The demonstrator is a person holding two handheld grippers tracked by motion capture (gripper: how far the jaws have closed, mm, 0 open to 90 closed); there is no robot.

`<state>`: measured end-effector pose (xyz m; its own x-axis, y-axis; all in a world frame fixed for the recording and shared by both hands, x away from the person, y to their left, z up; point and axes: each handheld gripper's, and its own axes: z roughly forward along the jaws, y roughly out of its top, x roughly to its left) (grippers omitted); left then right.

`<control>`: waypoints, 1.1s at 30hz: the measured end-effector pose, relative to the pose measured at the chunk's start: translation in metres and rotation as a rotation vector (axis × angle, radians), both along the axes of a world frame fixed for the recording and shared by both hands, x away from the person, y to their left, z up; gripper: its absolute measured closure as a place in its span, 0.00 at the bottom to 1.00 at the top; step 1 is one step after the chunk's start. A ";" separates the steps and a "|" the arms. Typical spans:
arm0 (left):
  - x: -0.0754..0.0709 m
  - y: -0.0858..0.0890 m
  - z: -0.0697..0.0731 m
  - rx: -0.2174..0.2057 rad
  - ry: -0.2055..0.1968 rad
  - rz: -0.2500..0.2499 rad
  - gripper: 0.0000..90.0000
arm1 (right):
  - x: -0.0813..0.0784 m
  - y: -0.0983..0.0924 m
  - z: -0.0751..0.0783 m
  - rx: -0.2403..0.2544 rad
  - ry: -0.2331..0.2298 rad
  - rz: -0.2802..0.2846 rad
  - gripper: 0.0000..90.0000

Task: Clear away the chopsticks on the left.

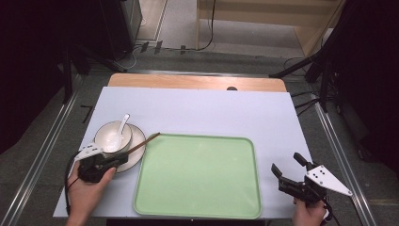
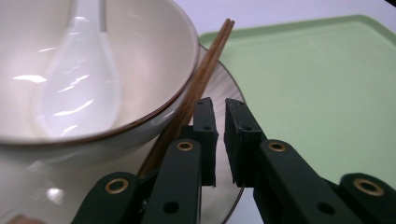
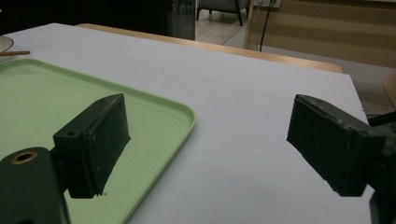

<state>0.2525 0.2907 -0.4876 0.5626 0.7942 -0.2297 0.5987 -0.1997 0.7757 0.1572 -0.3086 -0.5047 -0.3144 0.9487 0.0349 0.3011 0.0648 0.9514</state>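
1. Your left gripper [image 1: 123, 158] sits at the near left of the table, over the rim of the plate [image 1: 137, 157]. In the left gripper view its jaws stand almost together, with a thin slit between the pads and nothing in it, so it holds nothing.
2. The chopsticks [image 2: 198, 88] lie just left of those jaws in that view, resting along the plate beside the bowl [image 2: 154, 60], apart from the pads. From above, they [image 1: 143, 142] slant from the plate toward the tray's far left corner.
3. Your right gripper [image 1: 288, 168] hovers at the near right, just past the tray's right edge. Its jaws are spread wide and empty, over bare white table.
4. The green tray [image 1: 197, 174] lies between your two hands, with nothing on it.
5. Farther left, the bowl [image 1: 112, 136] stands on the plate with a white spoon [image 1: 121, 128] leaning in it.
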 end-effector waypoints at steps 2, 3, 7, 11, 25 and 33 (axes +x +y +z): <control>-0.004 0.012 0.004 0.006 0.000 0.007 0.93 | 0.000 -0.001 0.000 0.000 0.001 0.001 0.14; -0.004 0.012 0.004 0.006 0.000 0.007 0.93 | 0.000 -0.001 0.000 -0.001 0.001 0.002 0.14; -0.005 0.029 0.006 0.019 0.012 -0.034 0.92 | 0.000 0.000 0.000 -0.005 -0.004 0.007 0.14; -0.004 0.026 0.004 0.073 0.014 -0.050 0.90 | 0.001 0.001 0.000 -0.007 0.002 0.008 0.14; -0.003 0.015 0.003 0.198 -0.004 -0.073 0.85 | 0.000 0.000 0.000 -0.008 0.001 0.007 0.14; 0.002 0.003 -0.004 0.252 0.043 -0.123 0.86 | 0.001 0.001 0.000 -0.009 0.004 0.006 0.14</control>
<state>0.2542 0.2941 -0.4916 0.6520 0.7559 -0.0593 0.5894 -0.4560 0.6668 0.1577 -0.3079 -0.5049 -0.3198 0.9471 0.0275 0.3042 0.0752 0.9496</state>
